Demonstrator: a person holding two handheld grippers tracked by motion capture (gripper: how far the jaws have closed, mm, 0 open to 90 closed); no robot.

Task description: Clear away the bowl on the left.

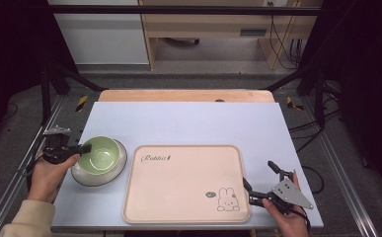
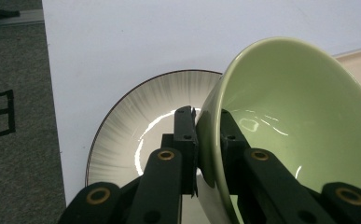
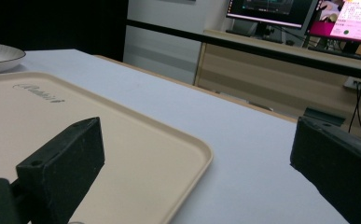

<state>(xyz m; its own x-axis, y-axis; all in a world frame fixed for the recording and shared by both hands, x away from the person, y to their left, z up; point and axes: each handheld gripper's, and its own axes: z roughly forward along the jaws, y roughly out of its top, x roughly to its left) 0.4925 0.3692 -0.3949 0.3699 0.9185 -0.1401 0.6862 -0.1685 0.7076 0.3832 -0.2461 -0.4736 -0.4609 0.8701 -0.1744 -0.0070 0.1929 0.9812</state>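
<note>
The left gripper [image 1: 83, 148] pinches the near rim of the tilted green bowl [image 1: 99, 153] above the striped plate [image 1: 121, 163], so lift straight and level before carrying it toward the beige tray [image 1: 186, 207], beside which the right gripper [image 1: 261, 180] waits wide open, empty.

A glossy pale green bowl [image 1: 98, 154] sits tilted on a white plate [image 1: 114, 170] with fine grey ribbing and a dark rim, at the table's left side. The bowl's near rim is pinched between the black jaws of the left gripper [image 1: 82, 149] (one jaw inside, one outside). Just right of the plate lies a beige tray [image 1: 183, 182], flat, printed with "Rabbit" and a small rabbit.
</note>
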